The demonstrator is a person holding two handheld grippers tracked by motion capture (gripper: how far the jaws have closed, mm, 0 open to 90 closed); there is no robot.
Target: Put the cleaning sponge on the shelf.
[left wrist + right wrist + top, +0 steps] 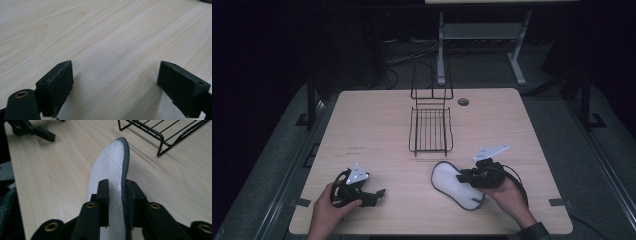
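Standing at the person's side of the pale wood-grain bench [377, 130], I see the right tongs [117, 195] clenched on the heel end of a white fabric insole with a dark stitched rim [111, 167]. Their two black jaws press it from both faces, and it stands on edge between them, its toe end pointing away from the tongs. From the high view the same insole [451, 184] sits just in front of the right tongs [468, 177], low over the bench or resting on it; I cannot tell which.

Off to that gripper's far side, well apart from the insole, the left tongs [374, 194] rest low on the bench in the person's other hand. Their jaws are spread wide with nothing but bare wood between them, as the left gripper view shows, so these tongs [115, 82] are released and idle.

Farther out, beyond the toe of the insole, stands a black wire rack with a flat grid tray and an upright back frame [430, 131]. Nothing lies in it.

My reading is that the pick-up is done and the carrying is at most just begun: the insole is gripped firmly, but it is not yet at the rack. If the rack is the goal, the whole move forward and the setting down remain.
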